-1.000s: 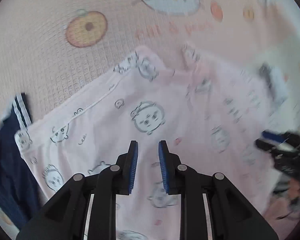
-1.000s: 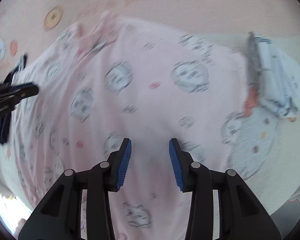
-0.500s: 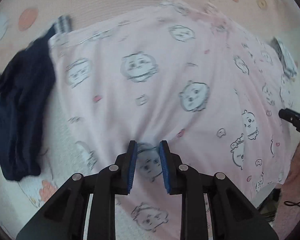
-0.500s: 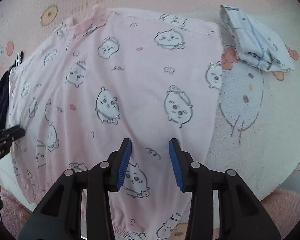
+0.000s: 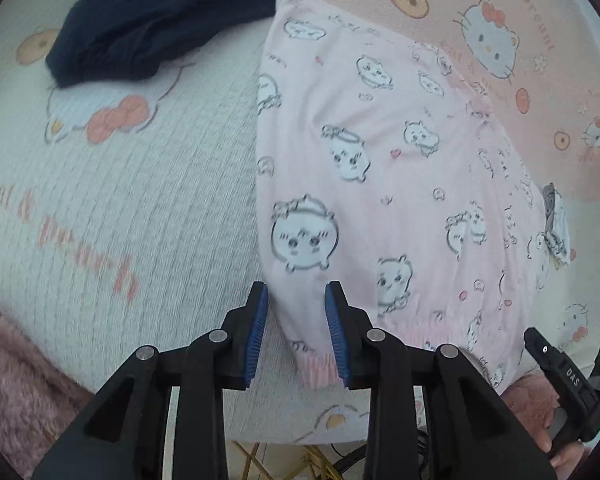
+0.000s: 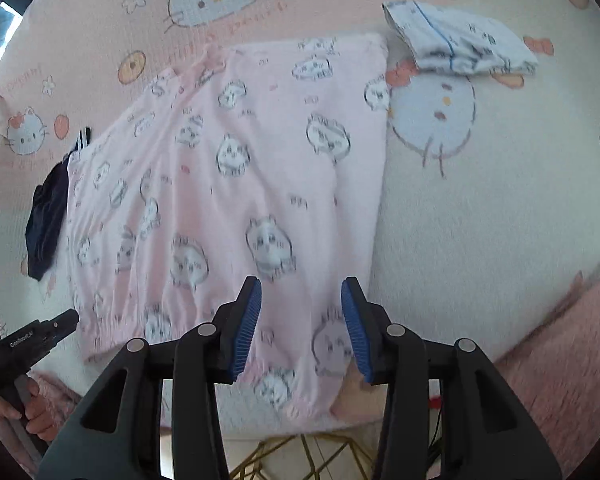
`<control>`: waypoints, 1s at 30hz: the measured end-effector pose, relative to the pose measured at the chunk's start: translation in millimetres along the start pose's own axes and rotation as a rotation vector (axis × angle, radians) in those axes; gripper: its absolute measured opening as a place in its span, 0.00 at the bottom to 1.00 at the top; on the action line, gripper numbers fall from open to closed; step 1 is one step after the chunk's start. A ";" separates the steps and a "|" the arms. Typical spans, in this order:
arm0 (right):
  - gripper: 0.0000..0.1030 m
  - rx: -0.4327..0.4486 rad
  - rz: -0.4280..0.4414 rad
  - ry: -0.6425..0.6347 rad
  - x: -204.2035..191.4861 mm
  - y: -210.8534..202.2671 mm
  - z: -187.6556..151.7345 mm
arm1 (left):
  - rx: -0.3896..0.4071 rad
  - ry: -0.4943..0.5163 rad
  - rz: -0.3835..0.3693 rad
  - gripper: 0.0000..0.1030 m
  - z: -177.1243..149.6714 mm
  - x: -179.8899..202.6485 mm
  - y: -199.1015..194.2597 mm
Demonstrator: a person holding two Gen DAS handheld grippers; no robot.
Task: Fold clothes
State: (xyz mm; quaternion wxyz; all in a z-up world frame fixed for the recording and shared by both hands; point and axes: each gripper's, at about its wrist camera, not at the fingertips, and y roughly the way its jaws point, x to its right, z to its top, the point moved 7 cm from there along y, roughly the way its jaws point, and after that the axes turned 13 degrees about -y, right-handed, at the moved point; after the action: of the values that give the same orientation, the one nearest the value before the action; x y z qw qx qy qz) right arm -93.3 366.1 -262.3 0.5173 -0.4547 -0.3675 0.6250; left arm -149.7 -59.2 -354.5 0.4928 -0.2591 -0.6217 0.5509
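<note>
**Pink pyjama top lies flat as two grippers hang over its hem**

A pink garment [image 6: 236,184] printed with small cartoon animals lies spread on a quilted bedcover [image 6: 480,208] patterned with cartoon cats, bows and round orange motifs. Its ribbed hem runs along the near edge of the bed, and in the right wrist view one side is folded in to a straight vertical edge.

The left gripper [image 5: 296,328] points steeply down over the hem's left corner; its jaws are opening, and the corner and ribbed cuff [image 5: 318,368] sit between the blue pads [image 5: 256,332], which do not appear to press on the cloth. The right gripper [image 6: 300,324] hangs above the hem near the folded edge, its jaws apart with fabric showing below them; whether the pads touch the cloth is hard to tell from this angle, but nothing is pinched.

A crumpled dark navy garment [image 5: 156,20] with white stripes lies beside the pink top's far left corner, touching it. A folded white item with blue lines [image 6: 456,40] rests just past the top's far right corner.

In the right wrist view a hand [image 6: 28,412] grips the handle of the other tool at lower left. A pink fluffy blanket [image 6: 564,344] borders the bed's near edge.
</note>
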 end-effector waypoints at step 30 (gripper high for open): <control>0.07 -0.022 0.193 0.182 -22.6 44.3 -27.4 | -0.017 -0.075 -0.280 0.09 -31.8 5.2 -3.6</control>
State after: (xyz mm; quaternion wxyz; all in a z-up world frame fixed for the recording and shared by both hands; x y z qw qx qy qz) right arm -80.0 335.0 -307.9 0.4810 -0.5484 -0.2806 0.6238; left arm -122.3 -42.0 -352.3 0.5392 -0.1532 -0.6745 0.4805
